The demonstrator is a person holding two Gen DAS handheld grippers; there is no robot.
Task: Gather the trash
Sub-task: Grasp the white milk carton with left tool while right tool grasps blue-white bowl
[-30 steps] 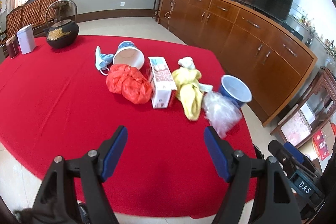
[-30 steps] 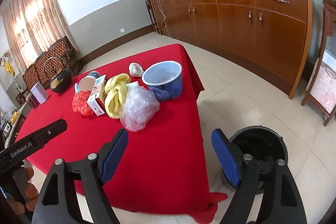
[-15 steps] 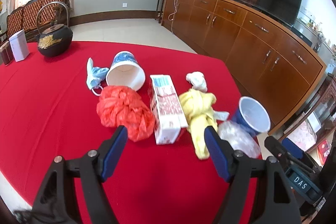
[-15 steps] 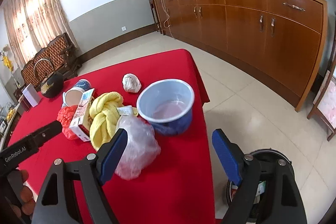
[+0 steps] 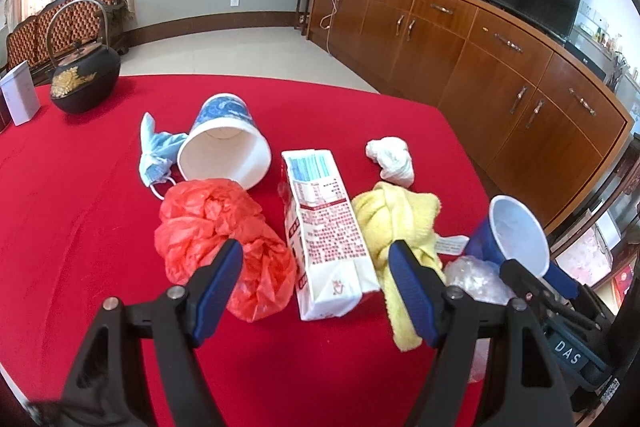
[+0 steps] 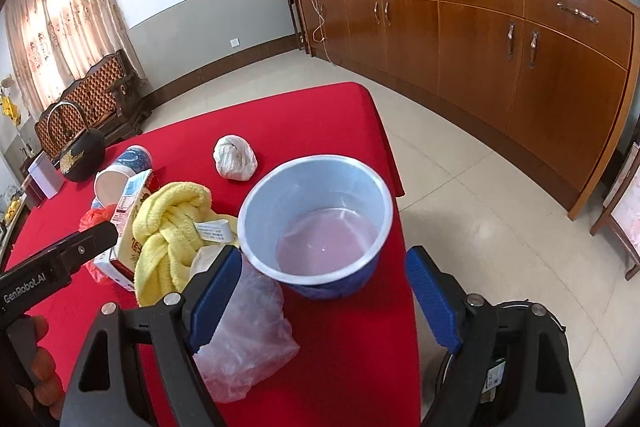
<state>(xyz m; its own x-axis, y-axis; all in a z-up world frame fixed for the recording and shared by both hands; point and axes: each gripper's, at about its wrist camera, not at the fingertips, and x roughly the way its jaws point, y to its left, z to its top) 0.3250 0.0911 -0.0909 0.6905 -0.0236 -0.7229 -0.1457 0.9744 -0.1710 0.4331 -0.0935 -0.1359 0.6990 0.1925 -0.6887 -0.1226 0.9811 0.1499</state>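
Trash lies on a red tablecloth [image 5: 80, 227]. My left gripper [image 5: 316, 259] is open just above the near end of a white and red carton [image 5: 324, 223], with a crumpled red plastic bag [image 5: 216, 227] to its left and a knotted yellow cloth [image 5: 396, 215] to its right. Farther back lie a tipped paper cup [image 5: 224, 155], a blue face mask [image 5: 156, 151] and a white paper wad [image 5: 390, 157]. My right gripper [image 6: 324, 267] is open around the near side of a blue bowl [image 6: 316, 211], not touching it. A clear plastic bag [image 6: 244, 339] lies under its left finger.
A black kettle [image 5: 84, 83] and a white box [image 5: 20, 99] stand at the table's far left. A dark bin [image 6: 558, 323] sits on the tiled floor below the table's right edge, mostly behind my right finger. A long wooden sideboard [image 6: 480, 39] lines the wall.
Both grippers have moved forward and slightly down toward the pile. The carton now sits between the left fingers and the blue bowl between the right ones. Their jaws look unchanged.
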